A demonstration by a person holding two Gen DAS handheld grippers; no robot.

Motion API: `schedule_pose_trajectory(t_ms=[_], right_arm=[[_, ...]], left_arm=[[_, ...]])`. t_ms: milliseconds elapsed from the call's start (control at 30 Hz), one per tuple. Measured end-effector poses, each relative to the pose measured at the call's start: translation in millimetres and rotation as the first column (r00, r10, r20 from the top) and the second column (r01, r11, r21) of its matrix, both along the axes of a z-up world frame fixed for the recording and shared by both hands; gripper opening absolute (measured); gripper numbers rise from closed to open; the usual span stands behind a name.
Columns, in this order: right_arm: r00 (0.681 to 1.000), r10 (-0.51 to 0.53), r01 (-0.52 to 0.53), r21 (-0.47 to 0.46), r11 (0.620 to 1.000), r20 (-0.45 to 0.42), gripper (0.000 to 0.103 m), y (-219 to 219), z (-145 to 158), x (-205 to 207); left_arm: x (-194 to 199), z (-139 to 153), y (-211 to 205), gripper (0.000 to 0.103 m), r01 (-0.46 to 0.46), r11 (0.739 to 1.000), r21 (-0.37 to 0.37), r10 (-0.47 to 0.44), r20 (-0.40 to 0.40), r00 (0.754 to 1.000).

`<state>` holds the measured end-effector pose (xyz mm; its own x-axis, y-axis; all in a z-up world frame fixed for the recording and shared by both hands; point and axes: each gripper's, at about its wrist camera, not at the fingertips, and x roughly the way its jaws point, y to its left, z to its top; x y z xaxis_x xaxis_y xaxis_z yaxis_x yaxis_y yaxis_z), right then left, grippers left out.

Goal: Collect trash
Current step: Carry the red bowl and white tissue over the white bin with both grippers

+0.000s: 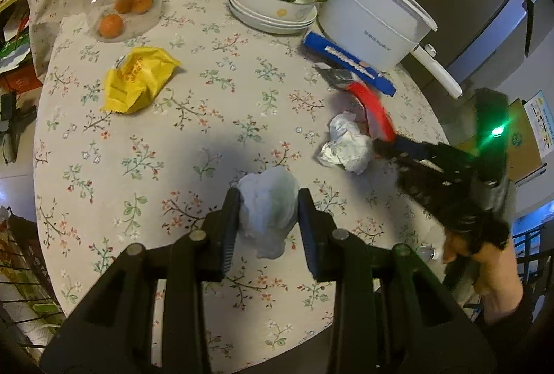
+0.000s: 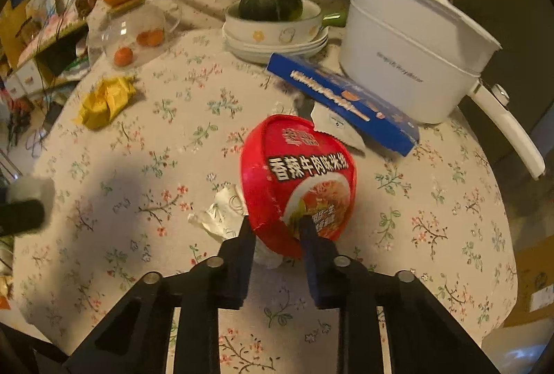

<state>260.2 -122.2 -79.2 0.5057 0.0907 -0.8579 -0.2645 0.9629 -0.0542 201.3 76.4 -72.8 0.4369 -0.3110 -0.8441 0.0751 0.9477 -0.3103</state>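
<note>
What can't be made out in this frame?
- Left wrist view: right hand-held gripper motion-blurred; its grip on the red noodle lid unclear.
- Right wrist view: crumpled foil wrapper partly hidden behind that lid.
- Right wrist view: left hand-held gripper cut off by the left edge.

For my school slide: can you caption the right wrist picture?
Right gripper pinches a red instant-noodle lid above crumpled foil on the floral tablecloth.

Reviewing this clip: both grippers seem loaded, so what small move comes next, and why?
Probably lift both clear of the table: the left gripper pinches the white wad, the right gripper grips the red lid. The foil ball and yellow wrapper remain.
</note>
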Motion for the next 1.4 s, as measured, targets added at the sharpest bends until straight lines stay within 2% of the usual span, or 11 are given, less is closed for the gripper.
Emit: schedule_pose_trajectory(t_ms=[167,667,967,1400], right_arm=[[0.999,-0.036,0.035,0.055,0.998,0.024,0.017,-14.5,18.1,-5.4],[0.993,-0.121,0.119,0.121,0.986,0.014,0.017,-60.9,35.3,-20.1],[0.99,-0.137,0.134,0.157,0.978,0.014,0.017,-85.1,50.7,-41.2],[0.984,-0.176,0.175,0.093,0.98,0.0,0.017,-132.6,50.2,-86.1]], left_arm=[[0.2,-2.1,1.2,0.035,-0.006,1.0,-0.001,0.006,-0.006,1.0],[-0.5,-8.6,-6.7,0.035,0.019,1.0,0.014,-0.019,-0.025,1.0],[-4.2,-5.8,-21.6,0.035,0.052,0.999,0.011,-0.052,-0.015,0.999],[-13.7,-1.2,-74.2,0.035,0.15,0.988,0.033,-0.15,0.007,0.989]])
